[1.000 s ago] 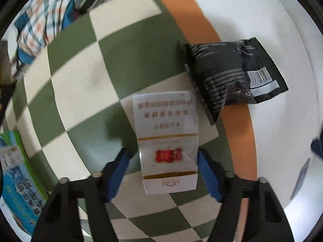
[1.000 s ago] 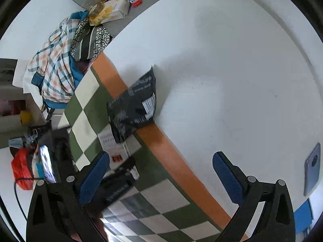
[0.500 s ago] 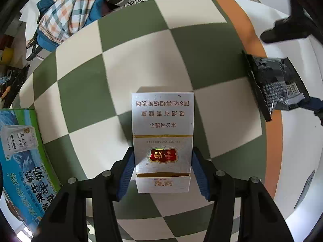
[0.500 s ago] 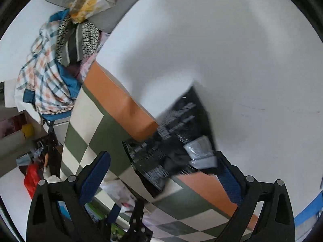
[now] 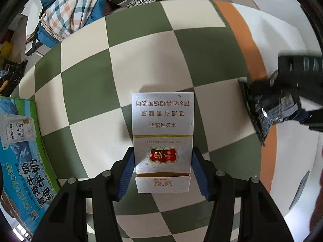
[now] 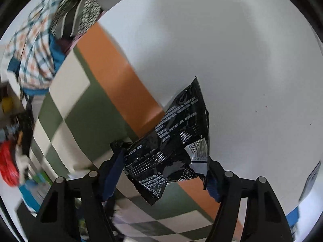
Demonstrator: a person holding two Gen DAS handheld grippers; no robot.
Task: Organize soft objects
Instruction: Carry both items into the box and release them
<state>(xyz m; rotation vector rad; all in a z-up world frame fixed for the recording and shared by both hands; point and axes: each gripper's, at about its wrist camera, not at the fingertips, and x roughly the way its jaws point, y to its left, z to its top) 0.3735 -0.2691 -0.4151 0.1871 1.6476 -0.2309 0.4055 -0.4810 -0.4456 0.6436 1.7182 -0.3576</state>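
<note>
My left gripper (image 5: 162, 173) is shut on a silver cigarette pack (image 5: 162, 129) with a red emblem and holds it above the green-and-cream checkered mat (image 5: 90, 84). My right gripper (image 6: 161, 175) is shut on a black snack packet (image 6: 171, 151) and holds it lifted over the mat's orange border (image 6: 121, 84). The packet (image 5: 266, 104) and the right gripper also show, blurred, at the right of the left wrist view.
A blue and green milk carton box (image 5: 18, 151) lies at the mat's left edge. A pile of plaid and patterned clothes (image 5: 80, 6) lies beyond the far edge. A phone (image 5: 300, 191) lies on the white table (image 6: 232, 50) at the right.
My left gripper closed on the cigarette pack and lifted it. My right gripper swung over to the black packet, closed on it and raised it off the mat.
</note>
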